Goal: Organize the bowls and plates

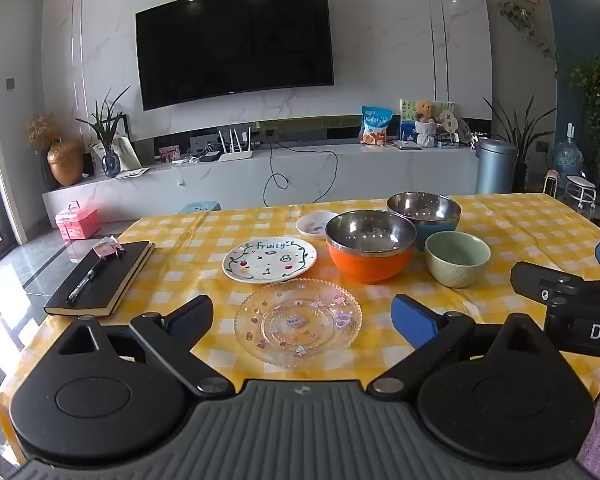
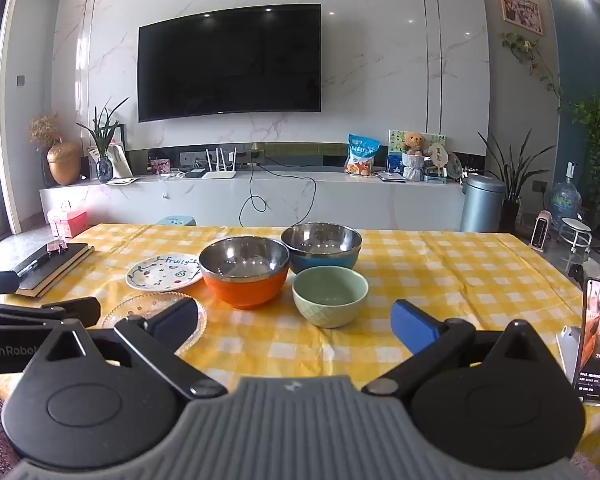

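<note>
- Table (image 1: 500, 220), covered in a yellow-and-white checked cloth; carries all items below.
- Left gripper (image 1: 302, 318): fingers spread wide apart, holding nothing, poised above the near table edge with the glass plate between the two fingers.
- Right gripper (image 2: 294, 320): fingers likewise spread wide, holding nothing, poised right of the orange bowl's near side, facing the green bowl.
- Black notebook (image 1: 100, 280), well left of the orange bowl, a pen (image 1: 86, 280) lying on its cover.
- Orange bowl (image 1: 370, 246), steel-lined, upright, mid-table; the landmark for this list.
- Blue bowl (image 1: 424, 212), steel-lined, just behind and right of the orange bowl, rims close together.
- Clear glass plate (image 1: 298, 322), scalloped rim, small stickers, in front and left of the orange bowl.
- White "Fruity" plate (image 1: 270, 259), just left of the orange bowl.
- Green bowl (image 1: 457, 258), ceramic, just right of the orange bowl.
- Small white plate (image 1: 315, 224), behind and left of the orange bowl.
- Phone (image 2: 596, 344), upright on a stand, screen lit, far right of the orange bowl.
</note>
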Available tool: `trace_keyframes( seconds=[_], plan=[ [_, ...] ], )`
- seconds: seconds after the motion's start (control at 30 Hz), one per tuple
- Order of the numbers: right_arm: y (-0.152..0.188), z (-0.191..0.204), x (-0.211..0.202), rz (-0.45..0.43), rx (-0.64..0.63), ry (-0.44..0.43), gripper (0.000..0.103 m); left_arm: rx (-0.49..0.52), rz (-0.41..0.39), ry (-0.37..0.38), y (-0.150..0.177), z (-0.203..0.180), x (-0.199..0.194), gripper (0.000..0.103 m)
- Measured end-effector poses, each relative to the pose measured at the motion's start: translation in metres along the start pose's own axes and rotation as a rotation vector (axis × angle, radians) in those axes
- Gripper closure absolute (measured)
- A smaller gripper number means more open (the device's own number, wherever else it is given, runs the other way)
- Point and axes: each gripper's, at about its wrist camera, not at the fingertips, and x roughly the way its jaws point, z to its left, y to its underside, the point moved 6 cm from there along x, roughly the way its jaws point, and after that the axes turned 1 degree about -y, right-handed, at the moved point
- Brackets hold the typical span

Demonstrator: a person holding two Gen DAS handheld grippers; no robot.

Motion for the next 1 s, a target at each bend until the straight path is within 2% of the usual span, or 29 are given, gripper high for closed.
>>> trace_keyframes(
  seconds=[1.0],
  plan=[
    [0.0031,0.0005,0.008,0.034,0.014,0.009,0.002,0.001,0.03,0.014,0.0054,-0.0024,0.0049,0.0]
  ],
)
